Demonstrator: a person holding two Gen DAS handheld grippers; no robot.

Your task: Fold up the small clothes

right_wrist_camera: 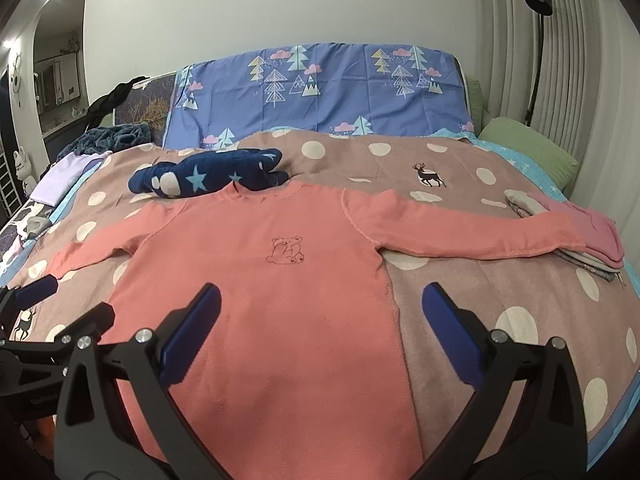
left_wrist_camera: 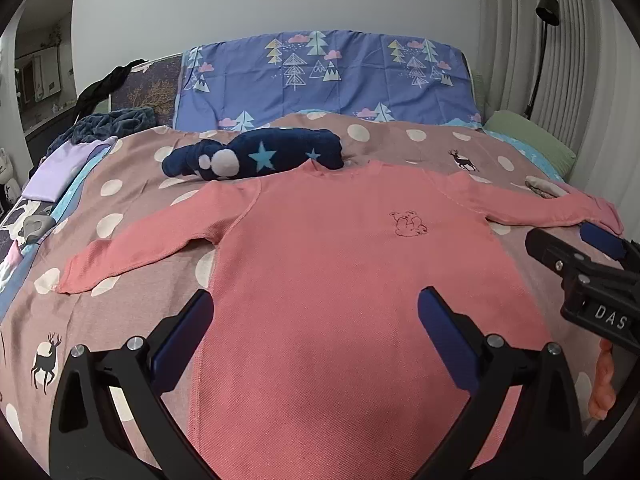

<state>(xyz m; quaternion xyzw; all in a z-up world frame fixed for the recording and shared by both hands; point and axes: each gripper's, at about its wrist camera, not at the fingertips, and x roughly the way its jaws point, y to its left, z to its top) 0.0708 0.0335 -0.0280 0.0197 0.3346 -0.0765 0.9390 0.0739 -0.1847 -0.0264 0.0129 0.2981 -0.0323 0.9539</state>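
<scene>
Item: pink long-sleeved top [left_wrist_camera: 320,280], child-sized, lying flat and face up on the bed's spotted cover [left_wrist_camera: 132,184], both sleeves spread outward, neckline at the far end, hem near us. A small bear outline [left_wrist_camera: 408,224] is stitched on the chest, toward the right side.

Material: we judge it a fine waffle or rib knit, soft, light and limp, with raised seams where the sleeves join the body. It should drape and crease readily, not hold a shape of its own, and may drag on the cover when pulled, since both are cloth.

Where to hold: we would take each sleeve at its cuff, left cuff [left_wrist_camera: 68,280] and right cuff [right_wrist_camera: 576,236], or pinch the side seams near the hem to fold the body.

Tools: left gripper [left_wrist_camera: 314,330], fingers wide apart, holding nothing, poised over the near left part of the top. Right gripper [right_wrist_camera: 320,320], fingers equally wide, empty, straddling the top's right side edge.

Nearby: a navy fleece garment with stars [left_wrist_camera: 256,156] bunched just beyond the neckline, seemingly touching it; a stack of folded clothes [right_wrist_camera: 576,240] under the right cuff; a lilac folded piece [left_wrist_camera: 60,172] at the far left; a blue pillowcase with trees [left_wrist_camera: 328,76] propped at the far end.
</scene>
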